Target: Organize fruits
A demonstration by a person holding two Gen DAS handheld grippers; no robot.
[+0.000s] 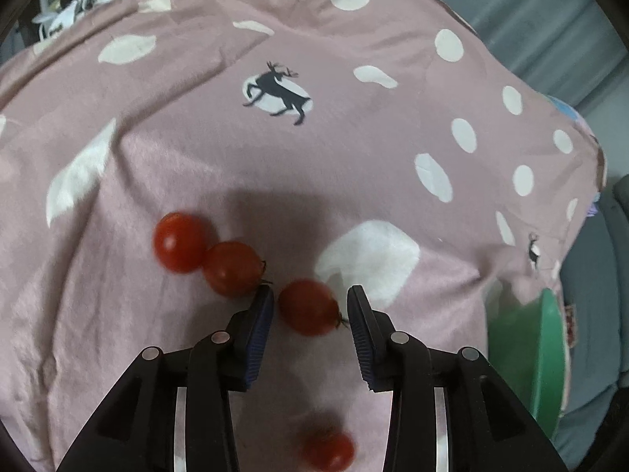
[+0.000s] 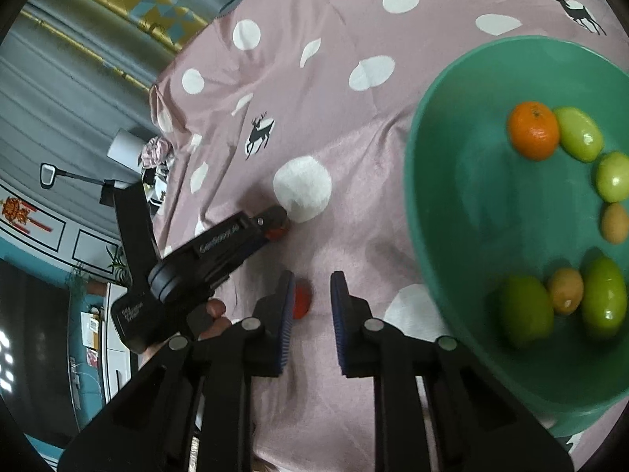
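Observation:
In the left wrist view a cherry tomato lies on the pink cloth between the pads of my left gripper. The gripper is open, with a gap at the right pad. Two more tomatoes touch each other just left of it. A blurred tomato lies nearer. My right gripper has its jaws drawn close with nothing pressed between them. A tomato shows beside its left finger. The green bowl to the right holds a mandarin, several green fruits and two small brownish ones.
The spotted pink cloth with deer prints covers the surface and drops off at the right. The bowl's rim stands close to the right of my left gripper. A hand holds the left gripper beside my right one.

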